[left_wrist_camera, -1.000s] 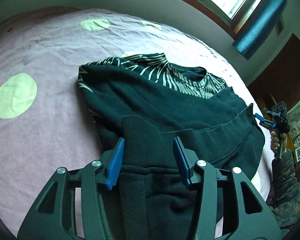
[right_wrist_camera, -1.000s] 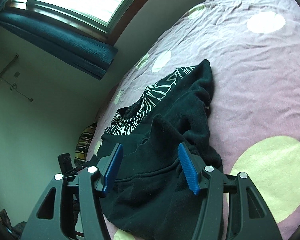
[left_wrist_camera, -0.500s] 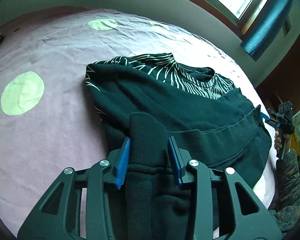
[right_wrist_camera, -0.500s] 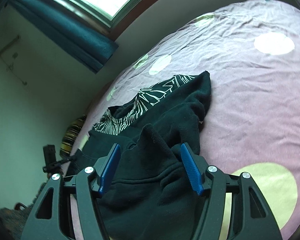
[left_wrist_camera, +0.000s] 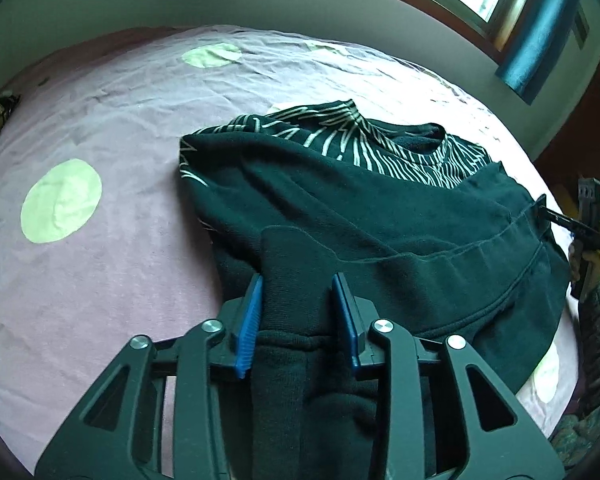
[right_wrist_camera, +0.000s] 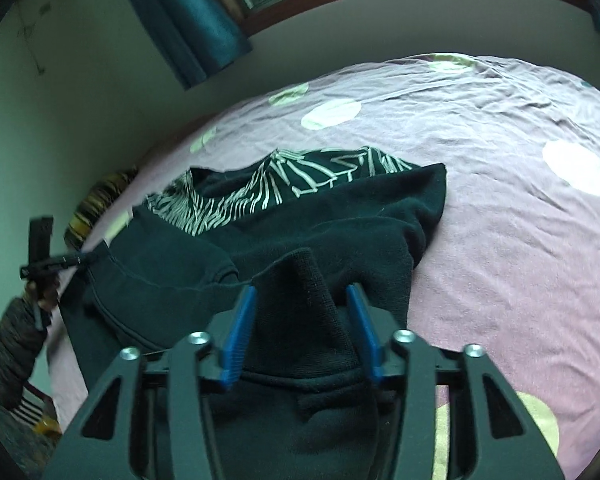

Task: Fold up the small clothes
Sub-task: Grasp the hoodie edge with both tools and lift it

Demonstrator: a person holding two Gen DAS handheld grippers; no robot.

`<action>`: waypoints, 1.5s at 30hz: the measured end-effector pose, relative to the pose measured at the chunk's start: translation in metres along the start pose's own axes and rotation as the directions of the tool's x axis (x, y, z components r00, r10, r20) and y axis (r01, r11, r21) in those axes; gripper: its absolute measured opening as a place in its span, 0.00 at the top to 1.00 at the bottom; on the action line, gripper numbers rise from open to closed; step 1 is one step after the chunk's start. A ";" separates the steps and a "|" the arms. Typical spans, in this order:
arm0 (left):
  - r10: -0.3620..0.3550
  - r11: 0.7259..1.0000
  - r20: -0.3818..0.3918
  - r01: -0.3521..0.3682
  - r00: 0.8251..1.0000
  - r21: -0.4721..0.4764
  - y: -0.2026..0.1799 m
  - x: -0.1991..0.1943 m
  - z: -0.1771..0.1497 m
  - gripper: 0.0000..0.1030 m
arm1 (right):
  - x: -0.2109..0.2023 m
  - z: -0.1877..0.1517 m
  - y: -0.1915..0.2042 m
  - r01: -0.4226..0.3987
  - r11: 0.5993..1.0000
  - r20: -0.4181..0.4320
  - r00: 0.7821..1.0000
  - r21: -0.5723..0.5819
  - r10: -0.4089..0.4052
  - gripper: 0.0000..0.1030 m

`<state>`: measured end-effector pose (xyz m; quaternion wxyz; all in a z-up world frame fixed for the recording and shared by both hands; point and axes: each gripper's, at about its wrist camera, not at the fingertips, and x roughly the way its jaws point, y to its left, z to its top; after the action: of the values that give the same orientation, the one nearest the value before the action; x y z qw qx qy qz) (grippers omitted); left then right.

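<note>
The left tool (left_wrist_camera: 298,314) is clenched on a ribbed fold of the dark sweater (left_wrist_camera: 360,216), and the right tool (right_wrist_camera: 302,322) pinches another fold of it. From each tool the sweater spreads toward 12 o'clock over the bed (left_wrist_camera: 100,120), collar farthest. I judge the next fold goes forward, along this axis.

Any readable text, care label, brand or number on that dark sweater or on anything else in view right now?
None: no readable text in either view.
Dark green fleece sweater: no tag or brand showing; the white zigzag lines near its collar are a pattern, not letters.
Mauve bedsheet with pale green dots: plain dots only.
Left gripper and right gripper, blue pads pressed against the sweater: no markings visible.
</note>
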<state>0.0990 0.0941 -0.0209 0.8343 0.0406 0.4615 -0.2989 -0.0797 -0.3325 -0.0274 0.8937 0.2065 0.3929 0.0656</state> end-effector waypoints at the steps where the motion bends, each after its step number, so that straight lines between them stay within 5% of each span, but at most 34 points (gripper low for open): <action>1: 0.002 1.000 -0.002 -0.002 1.000 0.001 0.000 0.000 0.000 0.65 | 0.001 0.000 0.001 0.021 1.000 -0.004 1.000 -0.009 -0.021 0.64; 4: 0.011 1.000 -0.001 -0.011 1.000 -0.010 0.000 0.001 0.000 0.64 | -0.001 0.000 -0.001 0.048 0.999 -0.004 0.999 -0.001 -0.048 0.77; 6: 0.011 1.000 0.013 -0.011 1.000 -0.019 0.000 -0.002 0.000 0.74 | -0.003 -0.001 -0.002 0.050 0.999 0.010 0.999 0.007 -0.050 0.82; 9: 0.014 0.999 0.029 -0.013 0.999 -0.035 0.002 -0.006 -0.001 0.84 | -0.005 -0.004 0.002 0.061 0.998 0.032 0.998 0.005 -0.061 0.84; 16: 0.075 0.996 0.087 -0.071 0.993 -0.054 -0.004 -0.019 0.000 0.87 | -0.018 -0.001 0.013 0.084 0.996 0.081 0.993 0.011 -0.084 0.88; 25: 0.062 0.996 0.145 -0.051 0.988 -0.079 -0.010 -0.045 0.002 0.87 | -0.049 0.008 0.030 0.043 0.999 0.144 0.989 -0.019 -0.040 0.93; 35: 0.137 0.985 0.262 -0.103 0.955 -0.140 -0.001 -0.041 0.081 0.88 | -0.046 0.072 0.021 0.065 0.998 0.256 0.964 0.011 -0.065 0.94; 40: 0.205 0.977 0.294 -0.175 0.934 -0.126 -0.001 0.000 0.142 0.88 | -0.016 0.122 -0.012 0.073 0.994 0.301 0.949 0.082 -0.095 0.94; 45: 0.317 0.947 0.158 -0.303 0.935 -0.109 0.014 0.088 0.156 0.87 | 0.067 0.132 -0.067 0.102 0.972 0.141 0.981 0.210 -0.133 0.94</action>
<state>0.2582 0.0114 -0.0050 0.9090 0.0521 0.3867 -0.1465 0.0597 -0.4164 -0.0211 0.8983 0.2767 0.3386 -0.0440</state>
